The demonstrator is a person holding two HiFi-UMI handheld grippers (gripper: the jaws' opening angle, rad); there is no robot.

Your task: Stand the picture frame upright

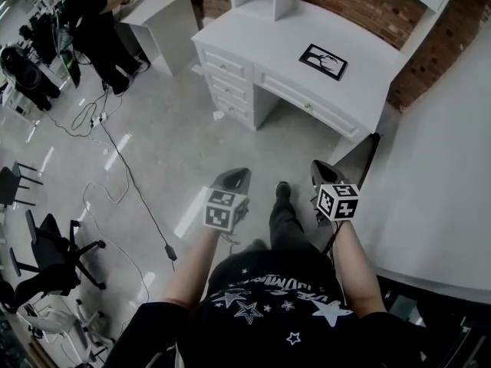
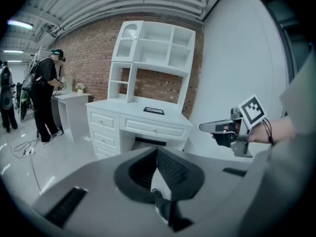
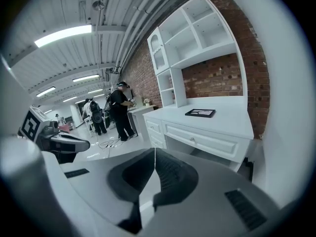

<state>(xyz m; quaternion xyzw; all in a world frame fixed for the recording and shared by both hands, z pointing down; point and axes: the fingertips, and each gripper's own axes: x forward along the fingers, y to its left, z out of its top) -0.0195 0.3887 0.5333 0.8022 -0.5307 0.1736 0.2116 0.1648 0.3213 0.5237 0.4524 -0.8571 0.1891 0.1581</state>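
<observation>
A black picture frame (image 1: 323,60) lies flat on the white desk (image 1: 276,41) by the brick wall. It shows small in the left gripper view (image 2: 153,111) and in the right gripper view (image 3: 200,113). My left gripper (image 1: 236,176) and right gripper (image 1: 319,169) hang over the floor, well short of the desk, side by side in front of me. Both are shut with nothing between their jaws. The left gripper view shows the right gripper (image 2: 205,127) at its right; the right gripper view shows the left gripper (image 3: 85,143) at its left.
The desk has drawers (image 1: 227,79) on its left and a white hutch (image 2: 154,53) on top. A white wall (image 1: 437,205) runs along my right. A person (image 1: 96,21) stands by a small white table (image 1: 157,14). Cables (image 1: 123,167) and chairs (image 1: 46,251) lie left.
</observation>
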